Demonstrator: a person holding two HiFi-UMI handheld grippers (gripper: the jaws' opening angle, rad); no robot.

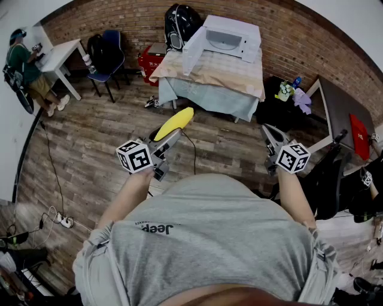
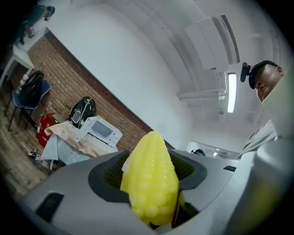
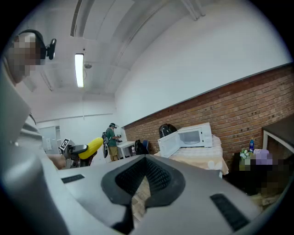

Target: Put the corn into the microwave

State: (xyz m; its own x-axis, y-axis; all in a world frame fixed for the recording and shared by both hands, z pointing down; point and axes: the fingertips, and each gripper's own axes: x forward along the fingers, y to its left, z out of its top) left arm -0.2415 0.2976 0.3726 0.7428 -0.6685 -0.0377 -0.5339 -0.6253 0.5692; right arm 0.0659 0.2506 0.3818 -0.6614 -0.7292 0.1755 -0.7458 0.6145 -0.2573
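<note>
The left gripper (image 1: 166,136) pinches the corn (image 1: 175,123) at its thick end. The cob's long axis runs on from the jaws, in the head view its tapered tip aiming toward 2 o'clock, off the floor, with the open-doored microwave (image 1: 230,37) at 1 o'clock on the table (image 1: 209,75). At 3 o'clock, the right gripper (image 1: 267,132) has its jaws pressed together at the tips, holding nothing.

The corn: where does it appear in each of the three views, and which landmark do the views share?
Head view: the corn is a little left of centre, held in the left tool and pointing toward the table.
Left gripper view: large, at bottom centre, between the jaws.
Right gripper view: small, at middle left.
Shared landmark: the white microwave, its door open, before the brick wall.
</note>
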